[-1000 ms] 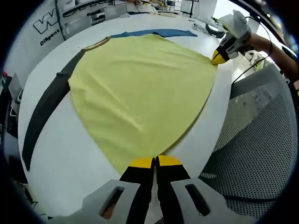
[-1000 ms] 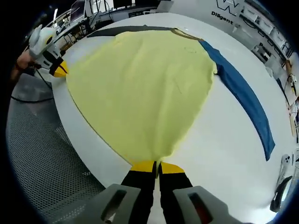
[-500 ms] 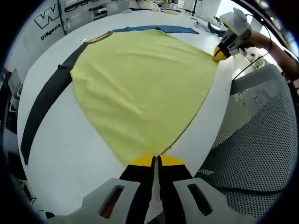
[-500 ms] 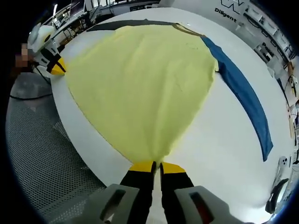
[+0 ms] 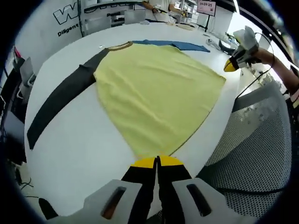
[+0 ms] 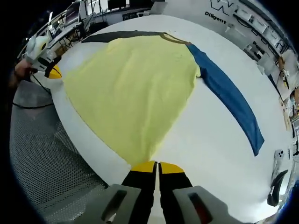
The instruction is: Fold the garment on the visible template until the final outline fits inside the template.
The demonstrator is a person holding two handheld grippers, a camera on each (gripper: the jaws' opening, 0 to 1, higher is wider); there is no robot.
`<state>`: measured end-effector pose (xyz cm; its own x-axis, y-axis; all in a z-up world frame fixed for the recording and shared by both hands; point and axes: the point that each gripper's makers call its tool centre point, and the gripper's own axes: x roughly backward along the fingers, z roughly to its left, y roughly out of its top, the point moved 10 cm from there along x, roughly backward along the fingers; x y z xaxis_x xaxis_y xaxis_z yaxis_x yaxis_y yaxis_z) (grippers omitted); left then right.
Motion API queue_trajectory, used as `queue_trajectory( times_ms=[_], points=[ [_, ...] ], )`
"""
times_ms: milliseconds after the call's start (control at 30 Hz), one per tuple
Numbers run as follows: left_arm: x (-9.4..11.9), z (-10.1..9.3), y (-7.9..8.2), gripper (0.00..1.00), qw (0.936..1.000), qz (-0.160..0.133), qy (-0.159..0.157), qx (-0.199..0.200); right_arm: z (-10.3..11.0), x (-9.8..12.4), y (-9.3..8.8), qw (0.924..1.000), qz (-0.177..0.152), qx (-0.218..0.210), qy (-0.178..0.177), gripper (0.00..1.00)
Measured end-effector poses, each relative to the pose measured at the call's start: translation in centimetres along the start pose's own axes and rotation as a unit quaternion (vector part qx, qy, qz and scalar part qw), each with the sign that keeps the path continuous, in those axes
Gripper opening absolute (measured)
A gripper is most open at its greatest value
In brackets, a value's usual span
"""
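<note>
A yellow shirt (image 5: 156, 95) lies spread flat on the white table (image 5: 79, 144), with a black sleeve (image 5: 60, 100) on one side and a blue sleeve (image 5: 175, 45) on the other. My left gripper (image 5: 156, 161) is shut on one corner of the yellow hem at the table's near edge. My right gripper (image 6: 157, 165) is shut on the other hem corner. In the right gripper view the yellow body (image 6: 135, 88) runs up to the collar (image 6: 174, 39), with the blue sleeve (image 6: 229, 95) stretched out to the right. Each gripper appears in the other's view: right gripper (image 5: 232, 64), left gripper (image 6: 52, 72).
Grey perforated mesh (image 5: 261, 140) lies just past the table's near edge. A person's arm (image 5: 280, 58) reaches in behind the right gripper. A phone (image 6: 279, 156) and a dark object (image 6: 275, 186) sit on the table's far right. Desks and shelving stand behind the table.
Both cameras have drawn back and more table shows around the shirt. The yellow body looks flatter and smoother, and both sleeves now lie more fully in view. Both grippers stay shut on the hem.
</note>
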<state>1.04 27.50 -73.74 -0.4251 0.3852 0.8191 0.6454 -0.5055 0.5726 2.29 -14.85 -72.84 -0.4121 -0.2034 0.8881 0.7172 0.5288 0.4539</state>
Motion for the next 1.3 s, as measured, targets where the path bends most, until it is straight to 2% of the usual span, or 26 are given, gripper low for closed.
queue_trajectory(
  times_ms=[33, 67, 100, 133, 200, 267, 300, 367, 433, 467, 533, 667, 733, 800, 833, 900, 933, 1067, 1100, 1133, 1233, 1300],
  points=[
    [0.4, -0.2, 0.6, 0.03, 0.9996, -0.026, -0.001, -0.011, 0.0, 0.2, -0.1, 1.0, 0.007, 0.0, 0.001, 0.0],
    [0.6, -0.3, 0.8, 0.03, 0.9993, -0.036, -0.004, -0.011, -0.2, 0.3, 0.0, 1.0, 0.006, -0.002, -0.003, 0.0],
    [1.3, -0.4, 1.4, 0.03, 0.9977, -0.068, -0.001, 0.001, -0.4, 0.4, 0.1, 0.9999, -0.006, -0.004, -0.016, 0.0],
    [1.6, -0.3, 1.7, 0.03, 0.9966, -0.081, 0.013, 0.007, -0.7, 0.6, 0.4, 0.9992, -0.028, -0.001, -0.027, 0.0],
    [2.1, -0.1, 2.2, 0.03, 0.9938, -0.105, 0.035, -0.001, -1.0, 0.9, 0.7, 0.9982, -0.048, -0.006, -0.036, 0.0],
    [2.7, 0.2, 2.7, 0.03, 0.989, -0.136, 0.059, 0.006, -1.1, 1.3, 1.1, 0.9969, -0.065, -0.041, -0.018, 0.0],
    [2.9, 0.4, 2.9, 0.03, 0.9865, -0.15, 0.066, 0.007, -1.4, 1.7, 1.4, 0.9957, -0.081, -0.04, -0.023, 0.0],
    [3.4, 0.8, 3.2, 0.03, 0.9839, -0.157, 0.085, 0.011, -1.8, 2.2, 1.8, 0.9939, -0.091, -0.042, -0.045, 0.0],
    [3.9, 1.1, 3.9, 0.03, 0.9769, -0.182, 0.112, -0.003, -2.4, 2.6, 2.3, 0.9885, -0.125, -0.051, -0.068, 0.0],
    [4.1, 1.2, 4.2, 0.03, 0.9722, -0.201, 0.12, -0.007, -2.7, 2.8, 2.4, 0.9866, -0.136, -0.053, -0.074, 0.0],
    [4.5, 1.3, 4.5, 0.03, 0.9673, -0.219, 0.128, 0.001, -3.4, 3.2, 2.7, 0.9807, -0.16, -0.051, -0.1, 0.0],
    [4.7, 1.6, 4.8, 0.02, 0.9613, -0.238, 0.138, 0.003, -4.0, 3.9, 2.8, 0.9738, -0.185, -0.051, -0.123, 0.0],
    [4.8, 1.7, 4.9, 0.02, 0.9564, -0.254, 0.143, 0.015, -4.5, 4.1, 2.7, 0.9693, -0.194, -0.06, -0.139, 0.0],
    [5.0, 1.8, 4.9, 0.02, 0.9501, -0.271, 0.152, 0.031, -5.0, 4.2, 2.5, 0.9648, -0.202, -0.084, -0.147, 0.0],
    [5.1, 1.7, 4.9, 0.0, 0.9494, -0.274, 0.15, 0.033, -5.3, 4.2, 2.3, 0.9609, -0.205, -0.107, -0.152, 0.0],
    [5.2, 1.7, 4.9, 0.0, 0.9479, -0.277, 0.154, 0.036, -5.4, 4.2, 2.2, 0.962, -0.202, -0.107, -0.149, 0.0],
    [5.4, 1.7, 5.0, 0.0, 0.9431, -0.287, 0.165, 0.034, -5.9, 4.2, 2.0, 0.9552, -0.224, -0.108, -0.161, 0.0],
    [5.8, 1.4, 5.2, 0.0, 0.9327, -0.317, 0.169, 0.034, -6.5, 4.3, 2.0, 0.9501, -0.237, -0.111, -0.17, 0.0],
    [5.7, 1.4, 5.2, 0.0, 0.9324, -0.318, 0.169, 0.035, -6.9, 4.3, 2.0, 0.9492, -0.242, -0.114, -0.166, 0.0],
    [5.6, 1.3, 5.2, 0.0, 0.9321, -0.32, 0.166, 0.035, -7.1, 4.3, 2.0, 0.9429, -0.255, -0.133, -0.169, 0.0],
    [5.2, 1.1, 5.2, 0.02, 0.9334, -0.32, 0.156, 0.042, -8.0, 4.2, 2.0, 0.9382, -0.257, -0.153, -0.175, 0.0],
    [5.0, 1.1, 5.2, 0.02, 0.9347, -0.318, 0.151, 0.049, -8.3, 4.1, 2.1, 0.9367, -0.261, -0.15, -0.179, 0.04]
  ],
)
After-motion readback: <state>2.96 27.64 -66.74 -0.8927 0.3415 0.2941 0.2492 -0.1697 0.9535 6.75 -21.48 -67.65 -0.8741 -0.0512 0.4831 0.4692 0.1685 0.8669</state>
